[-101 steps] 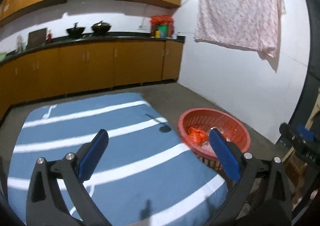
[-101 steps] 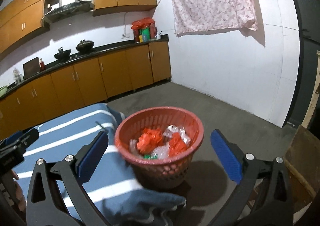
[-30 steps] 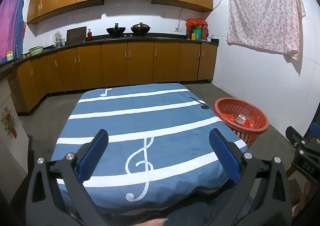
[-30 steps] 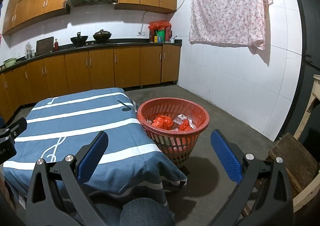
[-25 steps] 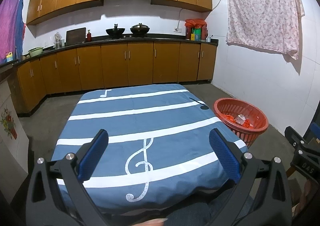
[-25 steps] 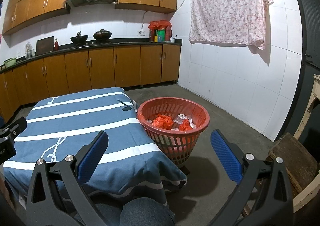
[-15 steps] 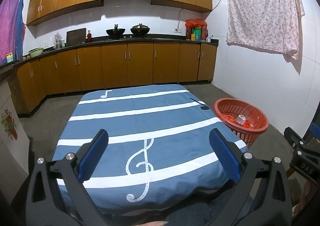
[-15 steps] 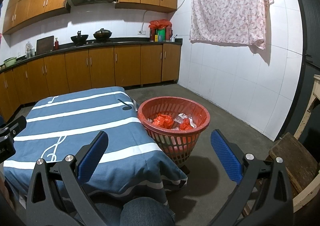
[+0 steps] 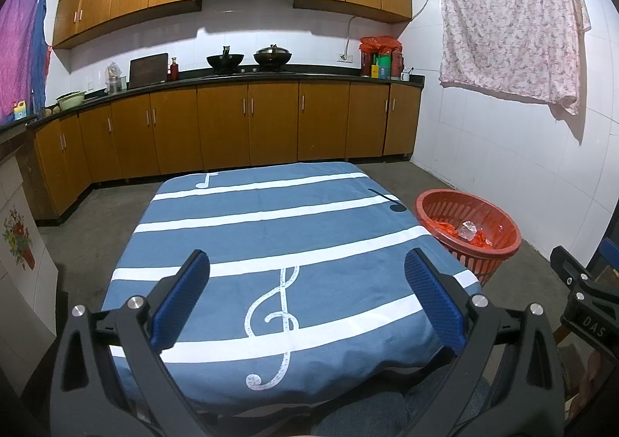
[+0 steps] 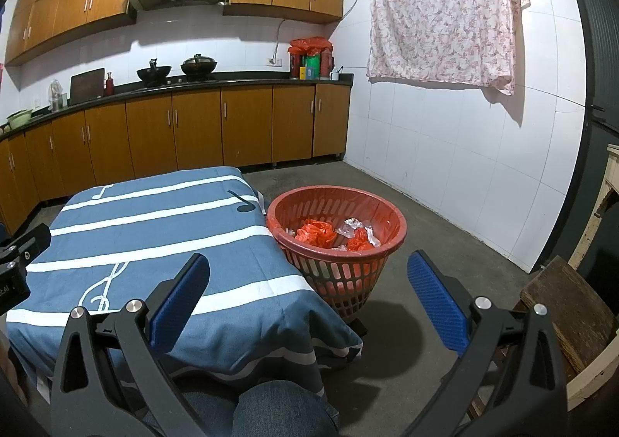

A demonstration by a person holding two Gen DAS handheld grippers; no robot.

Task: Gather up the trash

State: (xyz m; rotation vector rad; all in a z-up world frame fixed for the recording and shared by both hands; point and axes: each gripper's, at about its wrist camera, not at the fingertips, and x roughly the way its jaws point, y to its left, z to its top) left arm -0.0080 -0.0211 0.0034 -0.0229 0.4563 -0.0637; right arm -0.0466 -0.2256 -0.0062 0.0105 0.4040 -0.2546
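You hold the left tool [image 9: 307,295] low in the frame above the near edge of the table covered with a blue cloth with white stripes and music notes [image 9: 271,228]; its blue pads stand wide apart and grip nothing. Your right tool [image 10: 308,299] is also spread wide, with nothing between the pads, at the bottom of its frame. The round red plastic basket [image 10: 336,239] stands on the grey floor just beside the right edge of the table, at centre of the right view. Inside it lie crumpled orange bags [image 10: 315,232] and clear wrappers [image 10: 354,226].
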